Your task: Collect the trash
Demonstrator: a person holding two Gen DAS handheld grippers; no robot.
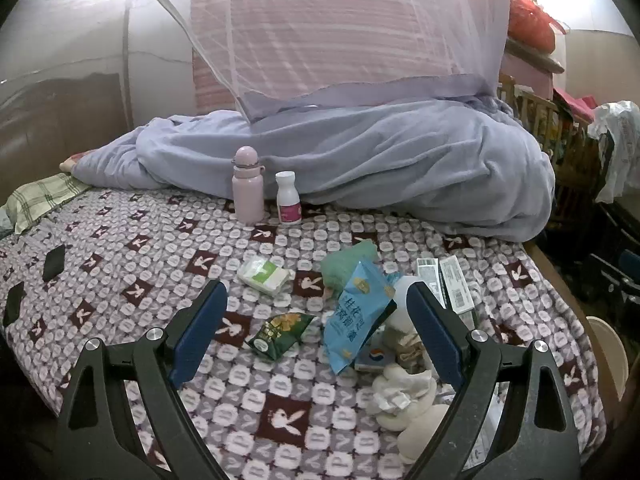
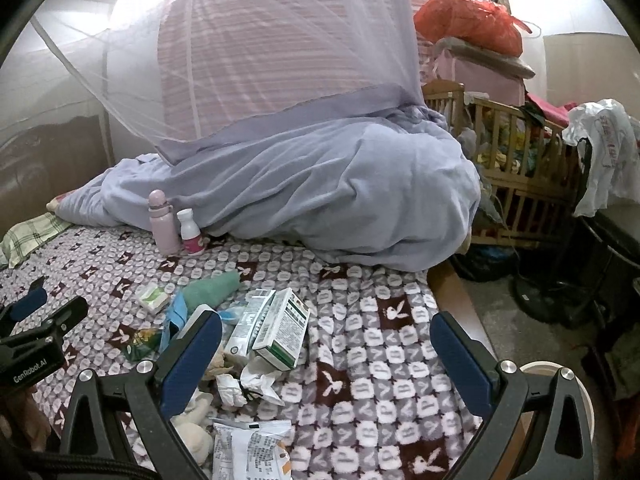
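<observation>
Two hand-held grippers were up over the bed [image 1: 120, 264] when I looked: my left hand-held gripper [image 1: 316, 300] hung released, its blue-padded fingers spread wide over the litter, and my right hand-held gripper [image 2: 326, 332] was released too, gripping nothing.

Trash lay scattered on the fleecy, rabbit-patterned bed cover near its right edge. I saw a glossy blue snack bag [image 1: 352, 316] standing crumpled, a small dark green wrapper [image 1: 280, 334] just left of it, and a soft white-and-green tissue pack [image 1: 264, 277] farther back. Crumpled white tissues [image 1: 394, 390] sat in a heap near the right finger. Through the right camera, a green-and-white cardboard box [image 2: 284, 330] lay tilted against a flattened carton [image 2: 250, 320], with a printed white pouch [image 2: 250, 450] at the near edge.

Behind the mess stood two closed containers, upright and just beside each other: a smooth pink bottle [image 1: 248, 186] with a domed cap, and a squat white pill bottle [image 1: 289, 198] with a pink label. Their contents I couldn't tell. A rumpled lavender quilt [image 1: 380, 160] lay piled behind them under sheer netting [image 1: 340, 20].
</observation>
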